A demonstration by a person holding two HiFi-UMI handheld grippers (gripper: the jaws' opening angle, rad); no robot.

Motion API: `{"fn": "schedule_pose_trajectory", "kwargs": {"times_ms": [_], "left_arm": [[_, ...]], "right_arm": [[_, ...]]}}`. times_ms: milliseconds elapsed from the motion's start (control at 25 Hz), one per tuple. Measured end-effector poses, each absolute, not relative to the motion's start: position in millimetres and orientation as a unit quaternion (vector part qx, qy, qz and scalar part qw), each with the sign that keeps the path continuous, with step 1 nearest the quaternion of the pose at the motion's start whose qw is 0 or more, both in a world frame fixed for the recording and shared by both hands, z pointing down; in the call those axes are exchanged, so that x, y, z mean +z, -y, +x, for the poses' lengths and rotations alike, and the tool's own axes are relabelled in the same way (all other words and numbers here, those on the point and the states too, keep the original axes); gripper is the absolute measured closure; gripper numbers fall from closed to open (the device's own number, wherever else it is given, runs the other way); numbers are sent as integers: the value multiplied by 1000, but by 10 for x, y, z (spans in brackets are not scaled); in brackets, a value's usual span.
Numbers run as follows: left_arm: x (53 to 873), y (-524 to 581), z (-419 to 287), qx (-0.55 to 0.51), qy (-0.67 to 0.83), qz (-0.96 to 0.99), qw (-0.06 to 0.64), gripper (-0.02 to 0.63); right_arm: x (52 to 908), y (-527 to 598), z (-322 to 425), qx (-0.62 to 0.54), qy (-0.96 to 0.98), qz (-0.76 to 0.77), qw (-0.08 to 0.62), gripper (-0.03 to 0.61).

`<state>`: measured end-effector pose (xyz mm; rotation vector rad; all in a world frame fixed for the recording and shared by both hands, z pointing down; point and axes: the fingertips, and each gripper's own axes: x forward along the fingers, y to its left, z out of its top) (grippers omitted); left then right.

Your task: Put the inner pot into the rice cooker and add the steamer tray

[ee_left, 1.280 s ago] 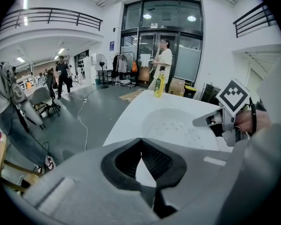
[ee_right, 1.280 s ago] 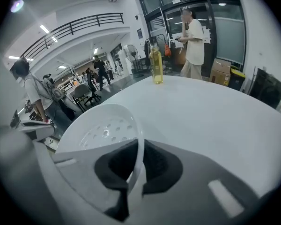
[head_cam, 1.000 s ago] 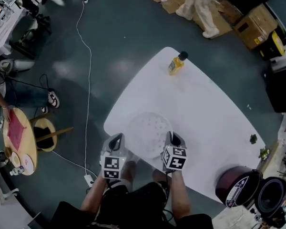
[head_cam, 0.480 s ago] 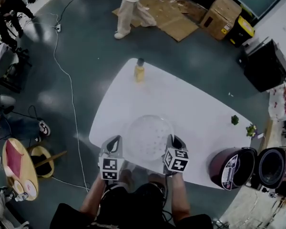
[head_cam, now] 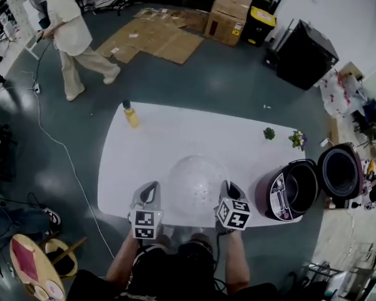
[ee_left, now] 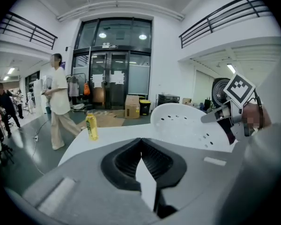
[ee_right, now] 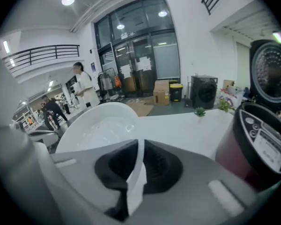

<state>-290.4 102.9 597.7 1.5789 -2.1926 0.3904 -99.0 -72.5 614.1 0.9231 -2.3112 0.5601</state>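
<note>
A white perforated steamer tray [head_cam: 197, 184] hangs over the near edge of the white table [head_cam: 175, 140], held from both sides. My left gripper [head_cam: 148, 195] is shut on its left rim, and in the left gripper view the jaws [ee_left: 141, 161] pinch that thin white rim with the tray [ee_left: 187, 125] beyond. My right gripper [head_cam: 229, 191] is shut on the right rim [ee_right: 133, 165], the tray [ee_right: 100, 125] spreading to its left. The dark red rice cooker [head_cam: 288, 190] stands at the table's right end with its lid [head_cam: 341, 171] open, close to the right gripper [ee_right: 260, 142].
A yellow bottle [head_cam: 131, 115] stands at the table's far left edge. Two small green plants [head_cam: 269, 133] [head_cam: 297, 139] sit at the far right. A person [head_cam: 69, 36] walks beyond the table. Cardboard boxes [head_cam: 229, 8] and a black cabinet [head_cam: 304, 55] lie further off.
Both grippers have risen and swung right with the tray held between them. The rice cooker now lies much nearer to the right gripper, and its open lid is in full view.
</note>
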Motion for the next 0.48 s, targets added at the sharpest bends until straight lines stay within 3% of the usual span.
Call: {"fn": "schedule_pose_trajectory", "kwargs": {"times_ms": [480], "left_arm": [[5810,205,-1981,148,700,683,150,603]], "right_arm": [[5764,1347,410,222,819,483,218,560]]}}
